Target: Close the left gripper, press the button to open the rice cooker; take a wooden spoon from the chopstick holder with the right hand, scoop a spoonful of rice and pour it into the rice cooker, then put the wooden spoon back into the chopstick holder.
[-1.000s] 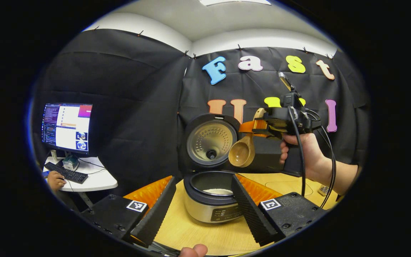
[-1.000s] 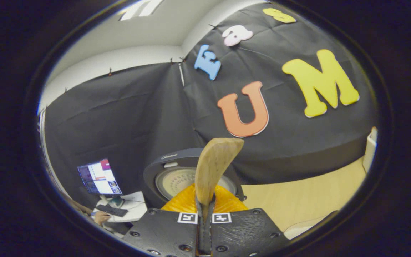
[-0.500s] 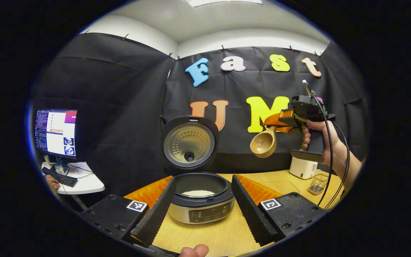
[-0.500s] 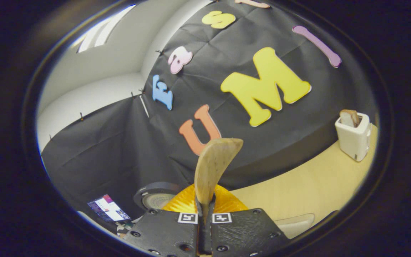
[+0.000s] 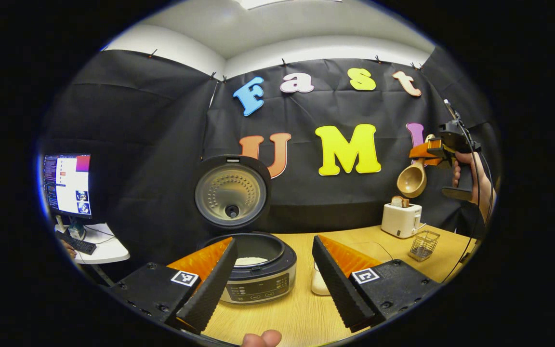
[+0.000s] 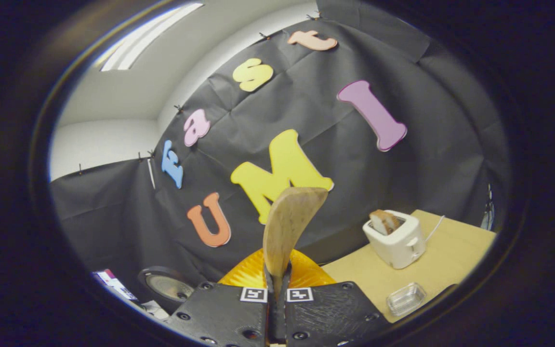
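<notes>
One rice cooker (image 5: 251, 270) is sitting on the wooden table (image 5: 297, 313) with its lid (image 5: 231, 192) standing upright behind the pot, and one patch of white rice (image 5: 250, 261) is showing inside the pot. To the right of the cooker, one white toaster (image 5: 401, 219) is holding a single slice of bread (image 5: 399, 201), and one wire chopstick holder (image 5: 424, 245) is standing just right of the toaster, near the table's right edge. One pale dish (image 5: 318, 284) is lying close to the cooker's right side, partly hidden behind a finger. The left gripper (image 5: 274, 279) is hanging in front of the cooker with its two fingers spread wide, one on each side of the pot and touching nothing. The right gripper (image 5: 427, 150), held by one hand (image 5: 470, 176), is hovering well to the right of the cooker and above the toaster, clear of the table. In the right gripper view its fingers (image 6: 276, 308) are pressing together on the handle of the one wooden spoon (image 6: 284, 231), clamping it. In the left gripper view the spoon's bowl (image 5: 411, 180) is hanging below that gripper, above the toaster. Bare tabletop is lying open between the cooker and the toaster. Far left of the cooker, one monitor (image 5: 67, 185) is standing on a small white desk (image 5: 99, 241).
</notes>
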`<state>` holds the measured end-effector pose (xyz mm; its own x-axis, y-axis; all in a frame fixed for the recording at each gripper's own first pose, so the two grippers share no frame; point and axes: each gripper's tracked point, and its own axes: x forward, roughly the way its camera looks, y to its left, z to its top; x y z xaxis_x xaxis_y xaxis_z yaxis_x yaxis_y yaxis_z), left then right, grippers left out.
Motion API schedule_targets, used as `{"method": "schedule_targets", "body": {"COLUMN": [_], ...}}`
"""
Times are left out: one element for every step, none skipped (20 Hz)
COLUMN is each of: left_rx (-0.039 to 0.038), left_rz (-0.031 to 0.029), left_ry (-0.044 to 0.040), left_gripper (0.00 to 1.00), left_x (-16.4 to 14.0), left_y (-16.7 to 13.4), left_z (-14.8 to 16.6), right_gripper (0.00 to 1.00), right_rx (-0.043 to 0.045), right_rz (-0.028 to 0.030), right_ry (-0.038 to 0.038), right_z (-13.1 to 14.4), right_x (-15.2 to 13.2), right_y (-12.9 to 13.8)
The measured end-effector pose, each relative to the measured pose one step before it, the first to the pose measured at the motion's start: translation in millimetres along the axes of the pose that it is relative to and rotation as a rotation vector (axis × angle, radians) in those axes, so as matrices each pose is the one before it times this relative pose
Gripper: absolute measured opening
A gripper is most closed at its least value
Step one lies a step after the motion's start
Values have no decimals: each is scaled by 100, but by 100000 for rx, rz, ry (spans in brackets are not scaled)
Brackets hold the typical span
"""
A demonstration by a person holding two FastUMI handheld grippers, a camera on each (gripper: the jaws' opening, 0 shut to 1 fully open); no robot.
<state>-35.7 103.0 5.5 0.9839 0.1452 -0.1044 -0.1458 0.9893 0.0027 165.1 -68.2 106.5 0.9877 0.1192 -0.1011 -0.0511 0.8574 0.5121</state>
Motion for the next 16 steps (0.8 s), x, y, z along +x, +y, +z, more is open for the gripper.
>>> {"method": "schedule_targets", "body": {"left_rx": [632, 325, -132, -73, 57, 361, 510, 469, 303, 37, -201, -349, -339, -11, 796, 1053], "left_rz": [-257, -624, -823, -799, -446, -41, 278, 480, 428, 151, -55, -27, 159, 221, -113, 753], "left_ry": [-569, -138, -233, -75, 29, -103, -135, 55, -31, -159, -122, -171, -159, 217, 429, 391], "left_gripper": [99, 99, 99, 99, 99, 99, 99, 99, 99, 99, 99, 99, 99, 99, 99, 95], "left_x": [105, 69, 44, 36, -87, 92, -2, -6, 2, -43, 7, -3, -3, -17, -10, -6], "left_y": [-402, -437, -480, -417, -203, -18, 4, 83, 44, 45, 8, 3, 127, 40, 83, 323], "left_z": [87, 93, -1, -10, -38, 27, -12, 21, -41, 57, 52, 56, 35, -25, -162, -130], "right_gripper": [0, 2, 0, 2, 2, 2, 2, 0, 0, 0, 0, 0, 0, 0, 0, 0], "right_rx": [-794, -210, -47, -446, -979, -1335, -1191, -998, -816, -1132, -1499, -1400, -466, -327, -398, -731], "right_rz": [-2288, -2109, -1765, -1582, -1316, -1444, -1475, -1180, -1211, -992, -987, -997, -1015, -1004, -1080, -1099], "right_ry": [-991, -784, -551, -174, 3, 31, 98, -41, 123, 135, 737, 1156, 554, 441, 418, 213], "right_z": [496, 380, 176, 121, -72, -74, -187, -116, -241, -372, -539, -679, -482, -364, -463, -415], "right_x": [-648, -422, -340, -176, -94, -4, -69, -72, 50, 161, 404, 235, 167, 266, 175, 295], "right_y": [-1537, -1458, -1139, -1095, -1042, -919, -1023, -747, -620, -734, -605, -613, -542, -524, -541, -609]}}
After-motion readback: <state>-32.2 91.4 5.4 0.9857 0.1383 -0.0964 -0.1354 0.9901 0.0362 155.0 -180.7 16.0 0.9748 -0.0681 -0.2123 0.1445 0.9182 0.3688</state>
